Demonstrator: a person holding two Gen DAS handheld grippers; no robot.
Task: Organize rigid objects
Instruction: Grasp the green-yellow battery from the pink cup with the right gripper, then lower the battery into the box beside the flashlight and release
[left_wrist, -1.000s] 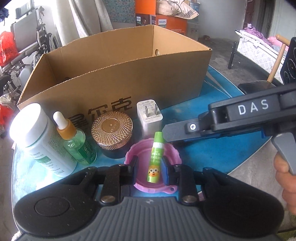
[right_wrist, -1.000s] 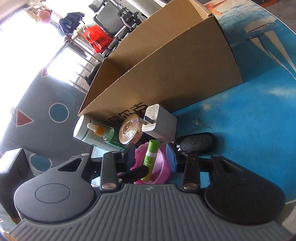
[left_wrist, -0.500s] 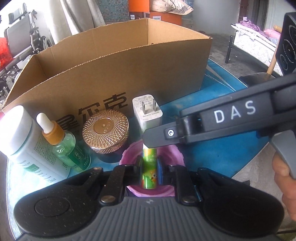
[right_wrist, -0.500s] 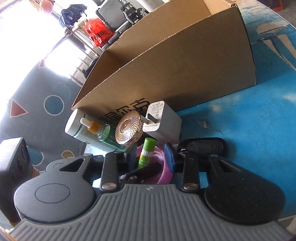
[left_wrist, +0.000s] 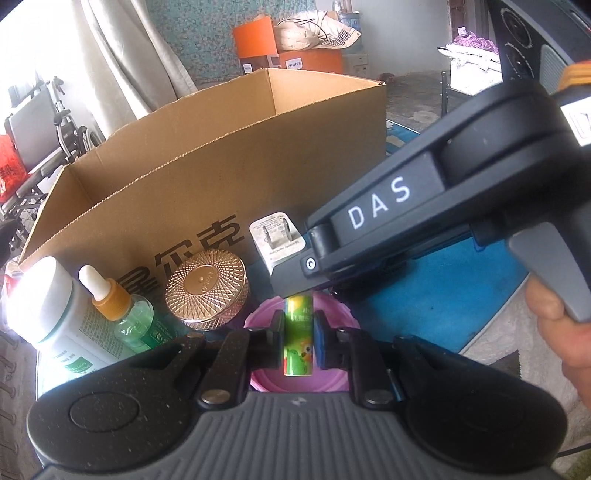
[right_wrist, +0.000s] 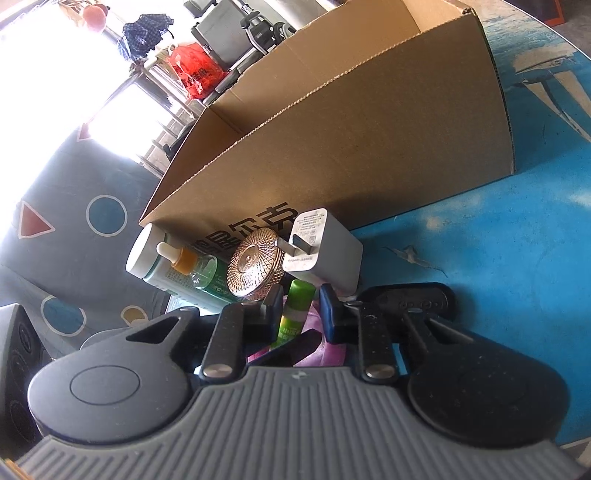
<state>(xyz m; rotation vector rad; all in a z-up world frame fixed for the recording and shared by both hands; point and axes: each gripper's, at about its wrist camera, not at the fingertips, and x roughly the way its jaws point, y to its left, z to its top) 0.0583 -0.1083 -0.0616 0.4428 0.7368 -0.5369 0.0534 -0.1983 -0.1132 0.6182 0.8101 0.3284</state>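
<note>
Five items wait outside the cardboard box, which looks empty as far as visible. Left hand-held gripper pinches the green glue stick over the pink lid. Right hand-held gripper pressed at its cap; whether it grips, can't tell. Charger, gold jar, dropper btl, white btl just ahead, on the counter.

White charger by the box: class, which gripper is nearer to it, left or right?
Right. The right gripper reaches just short of the charger; the left gripper sits farther back, clamped on the glue stick above the pink lid.
</note>
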